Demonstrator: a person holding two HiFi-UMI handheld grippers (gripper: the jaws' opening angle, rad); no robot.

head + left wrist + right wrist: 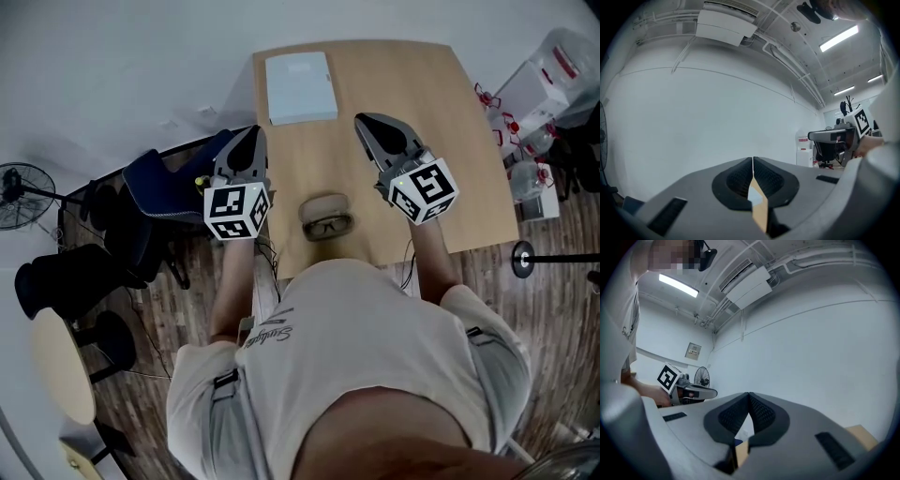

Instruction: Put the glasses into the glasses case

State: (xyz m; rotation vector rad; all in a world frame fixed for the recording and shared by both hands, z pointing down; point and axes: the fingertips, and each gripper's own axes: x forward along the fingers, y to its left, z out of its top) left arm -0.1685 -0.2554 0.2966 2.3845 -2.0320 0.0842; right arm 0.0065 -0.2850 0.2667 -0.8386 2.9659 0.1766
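Shirt (pixel 375 356) filling foreground. Left gripper (pixel 251 133) and right gripper (pixel 363 122) hovering, both pinched together, gripping nothing. Glasses (pixel 328 226) lying between them, behind jaw tips, against glasses case (pixel 324 202). Risk: aiming past glasses; closed jaws nudging them off table (pixel 469 187) edge.

Pale wooden table (pixel 469 169) under my right hand-held gripper (pixel 362 120), white wall (pixel 693 122) ahead, wood-plank floor (pixel 150 394), black fan (pixel 21 195) and dark chairs (pixel 155 192) left of my left hand-held gripper (pixel 251 131), ceiling strip lights (pixel 839 38)
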